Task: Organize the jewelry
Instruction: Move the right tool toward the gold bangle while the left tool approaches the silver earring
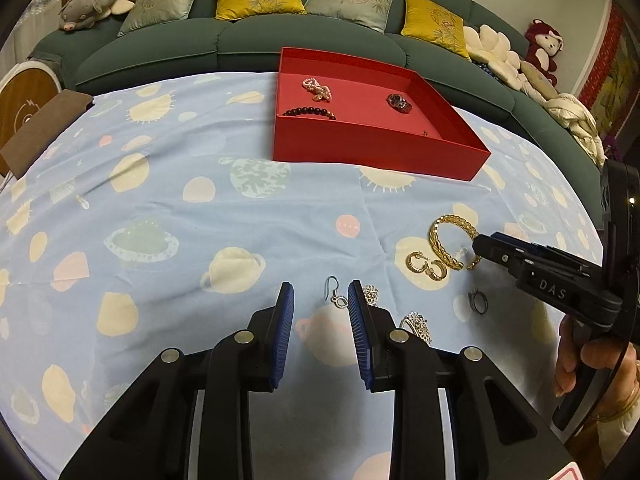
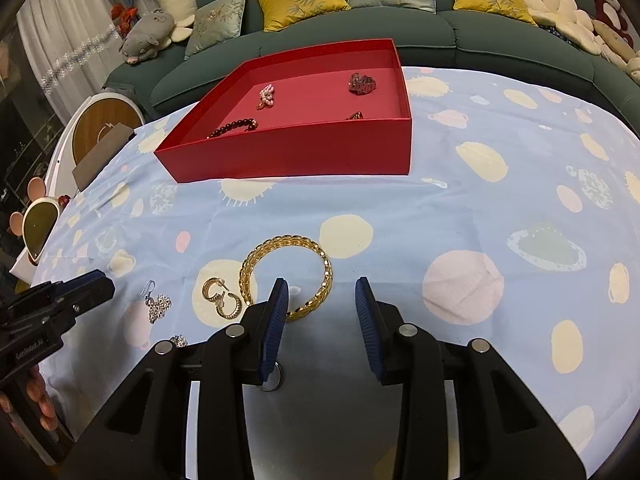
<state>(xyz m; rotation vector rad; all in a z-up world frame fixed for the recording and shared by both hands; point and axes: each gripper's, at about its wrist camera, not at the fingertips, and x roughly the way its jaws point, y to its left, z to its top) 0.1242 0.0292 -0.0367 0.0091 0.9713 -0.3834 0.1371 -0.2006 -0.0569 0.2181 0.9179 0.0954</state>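
Blue planet-print cloth [image 2: 480, 208] covers the table. Lowest in the left wrist view, the left gripper [image 1: 321, 300] stands partly open and empty, a silver earring [image 1: 336, 294] between its tips; more silver pieces hide behind its right finger. In the right wrist view the right gripper [image 2: 322, 300], likewise part-open and empty, cuts off the gold bangle [image 2: 288, 276]. Gold hoops [image 2: 222, 300] lie left of it. Bare cloth stretches beyond. Farther up, the red tray [image 2: 288, 152] holds beads, before a green sofa [image 2: 500, 32].

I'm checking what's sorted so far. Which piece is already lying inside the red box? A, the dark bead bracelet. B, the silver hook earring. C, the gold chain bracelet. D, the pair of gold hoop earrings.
A: the dark bead bracelet lies inside the red box, while the others lie on the tablecloth.
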